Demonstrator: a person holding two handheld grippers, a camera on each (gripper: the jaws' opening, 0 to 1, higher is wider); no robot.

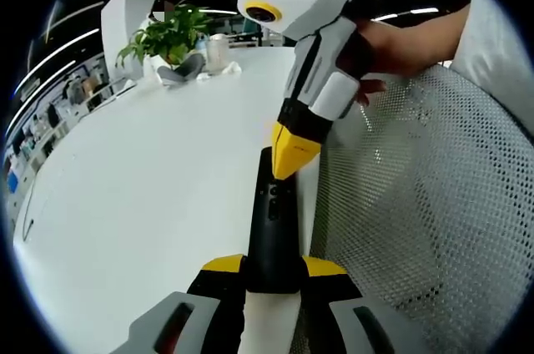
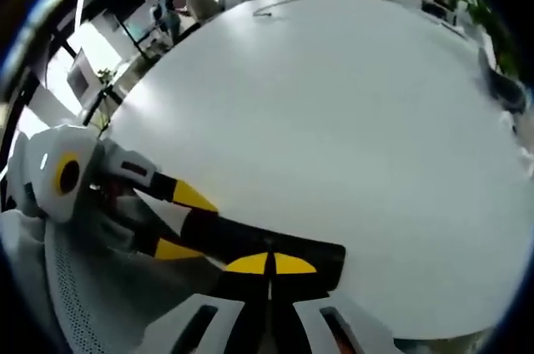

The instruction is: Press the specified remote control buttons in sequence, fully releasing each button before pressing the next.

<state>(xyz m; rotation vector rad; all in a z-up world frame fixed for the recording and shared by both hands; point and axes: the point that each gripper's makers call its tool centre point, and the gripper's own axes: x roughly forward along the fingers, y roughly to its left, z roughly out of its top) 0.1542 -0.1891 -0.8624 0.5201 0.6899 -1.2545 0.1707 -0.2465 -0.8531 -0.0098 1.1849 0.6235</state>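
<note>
Slim black remote control (image 1: pixel 273 229) clamped lengthwise between left gripper (image 1: pixel 274 266) jaws.

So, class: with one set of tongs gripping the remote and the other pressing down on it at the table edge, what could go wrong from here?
1. The left tongs clamp just the near end of the black remote control, so a hard press by the right tongs may lever it loose.
2. The closed yellow tip looks broad beside the small buttons, so it may hit a neighbouring one.
3. The remote lies near the white table's edge beside a mesh chair; if dropped, it could fall out of sight.
</note>
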